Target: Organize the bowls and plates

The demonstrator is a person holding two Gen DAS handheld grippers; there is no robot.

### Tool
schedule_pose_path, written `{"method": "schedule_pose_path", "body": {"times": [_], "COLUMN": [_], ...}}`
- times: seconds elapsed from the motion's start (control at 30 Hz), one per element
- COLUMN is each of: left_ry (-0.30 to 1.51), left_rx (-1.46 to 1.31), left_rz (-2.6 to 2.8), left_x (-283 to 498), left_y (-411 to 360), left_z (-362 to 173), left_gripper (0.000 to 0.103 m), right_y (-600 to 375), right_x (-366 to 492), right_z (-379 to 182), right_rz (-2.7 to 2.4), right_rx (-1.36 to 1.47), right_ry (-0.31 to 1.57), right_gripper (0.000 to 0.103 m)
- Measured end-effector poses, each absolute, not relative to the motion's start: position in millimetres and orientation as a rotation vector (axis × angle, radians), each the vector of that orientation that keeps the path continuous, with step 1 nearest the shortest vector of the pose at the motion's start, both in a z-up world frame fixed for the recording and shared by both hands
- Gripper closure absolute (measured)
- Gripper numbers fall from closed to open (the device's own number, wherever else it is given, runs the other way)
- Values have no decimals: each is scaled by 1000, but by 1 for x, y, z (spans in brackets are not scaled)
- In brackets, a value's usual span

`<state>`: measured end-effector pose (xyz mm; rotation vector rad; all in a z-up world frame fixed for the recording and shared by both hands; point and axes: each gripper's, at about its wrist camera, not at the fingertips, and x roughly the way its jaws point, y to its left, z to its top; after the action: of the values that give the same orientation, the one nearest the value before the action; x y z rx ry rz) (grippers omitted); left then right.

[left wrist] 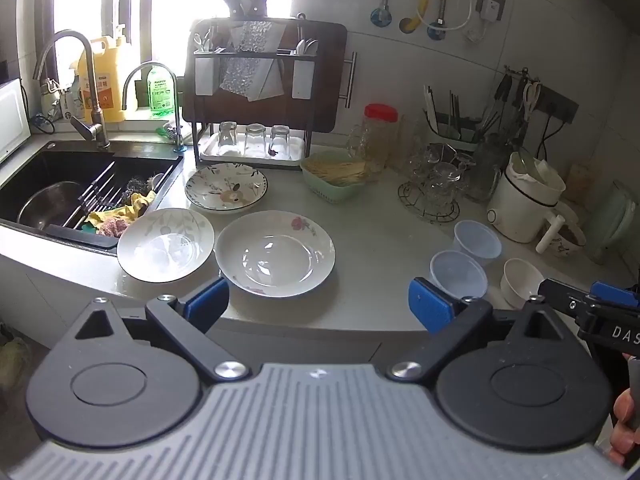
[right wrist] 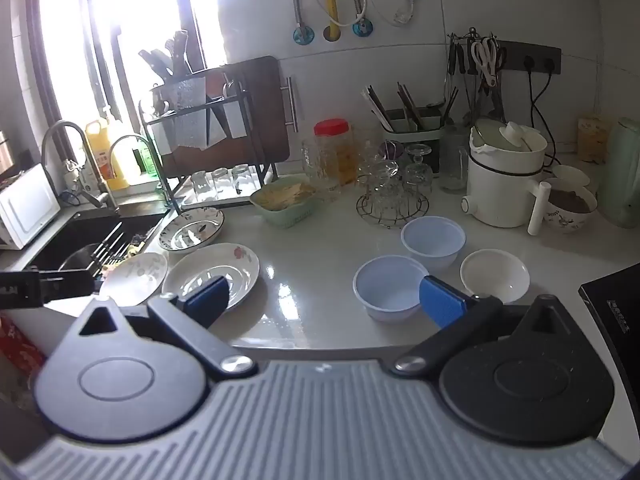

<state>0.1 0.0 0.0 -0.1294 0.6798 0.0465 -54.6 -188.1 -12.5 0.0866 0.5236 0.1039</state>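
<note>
Three plates lie on the white counter: a white plate with pink flowers (left wrist: 275, 254) (right wrist: 212, 274) in front, a leaf-pattern plate (left wrist: 166, 243) (right wrist: 134, 276) left of it by the sink, and a dark-rimmed floral plate (left wrist: 226, 187) (right wrist: 192, 229) behind. To the right stand two translucent plastic bowls (left wrist: 458, 274) (left wrist: 477, 241) (right wrist: 390, 286) (right wrist: 433, 240) and a white ceramic bowl (left wrist: 520, 282) (right wrist: 495, 274). My left gripper (left wrist: 318, 306) is open and empty, held before the counter edge in front of the pink-flower plate. My right gripper (right wrist: 324, 300) is open and empty, near the plastic bowls.
A black sink (left wrist: 80, 184) with a steel bowl and cloths is at the left. Behind are a dish rack with glasses (left wrist: 252, 140), a green basket (left wrist: 336, 176), a red-lidded jar (left wrist: 380, 128), a wire stand of glasses (left wrist: 434, 188) and a white cooker (left wrist: 524, 200).
</note>
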Motion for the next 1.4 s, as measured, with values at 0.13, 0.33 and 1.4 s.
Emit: {"method": "schedule_pose_path", "body": {"times": [0.13,0.33,1.4], "left_ry": [673,659,634], "left_rx": [-142,-148,-144], "left_rz": [52,47,35], "left_x": [2,-7,-8], "left_y": [1,4,-1], "left_z": [1,9,8], "left_gripper": [5,5,5], "right_y": [-187,-191,-192], "right_x": [-56,-50,-57], "right_z": [-8,-8,-9], "right_rz": [120,98,92], "right_rx": [41,53,78], "right_ry": [532,536,545], "right_gripper": [0,0,0]}}
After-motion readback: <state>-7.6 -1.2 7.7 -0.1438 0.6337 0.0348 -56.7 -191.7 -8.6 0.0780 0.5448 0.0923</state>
